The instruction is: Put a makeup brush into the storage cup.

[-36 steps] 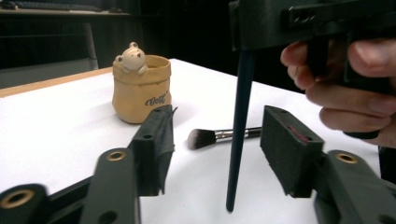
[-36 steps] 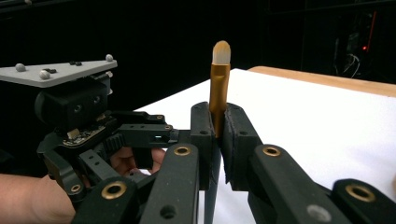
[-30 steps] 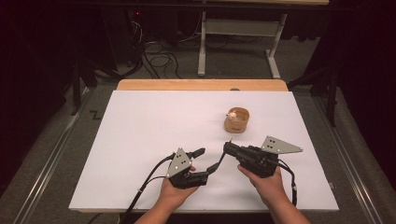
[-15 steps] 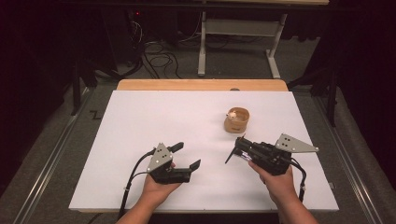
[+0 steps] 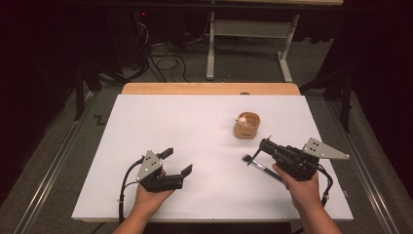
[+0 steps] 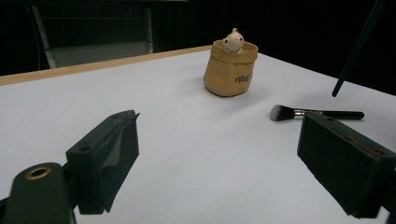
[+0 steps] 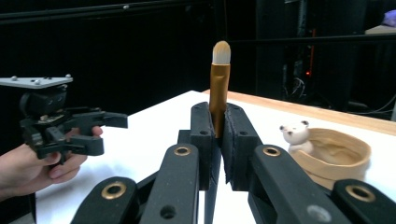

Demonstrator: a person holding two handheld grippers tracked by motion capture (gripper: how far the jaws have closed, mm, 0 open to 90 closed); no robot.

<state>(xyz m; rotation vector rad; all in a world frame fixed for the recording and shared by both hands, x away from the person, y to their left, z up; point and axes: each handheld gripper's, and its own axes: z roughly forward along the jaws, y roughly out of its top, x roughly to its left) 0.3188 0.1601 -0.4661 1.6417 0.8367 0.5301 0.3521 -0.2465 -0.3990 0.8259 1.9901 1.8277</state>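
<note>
My right gripper (image 5: 264, 145) (image 7: 219, 122) is shut on a gold-handled brush (image 7: 219, 79) that stands upright, pale bristles on top. Its dark thin handle end (image 6: 357, 46) hangs over the table. A black brush (image 5: 258, 166) (image 6: 314, 113) lies flat on the white table, just left of my right hand. My left gripper (image 5: 179, 161) (image 6: 224, 140) hovers low at the front left; its jaws have just been opening and nothing is between them. A tan pouch-shaped cup (image 5: 247, 126) (image 6: 231, 70) (image 7: 334, 156) with a small white bear on its rim stands behind the right gripper.
The white table top (image 5: 185, 122) ends in a wooden strip (image 5: 209, 88) at the far edge. Beyond it are a metal stand (image 5: 248, 29), cables on the floor and dark surroundings. My left gripper (image 7: 70, 130) appears far off in the right gripper view.
The two hands have drawn apart: the left one went left, the right one went right. The left jaws have widened. The black brush now lies bare on the table between them.
</note>
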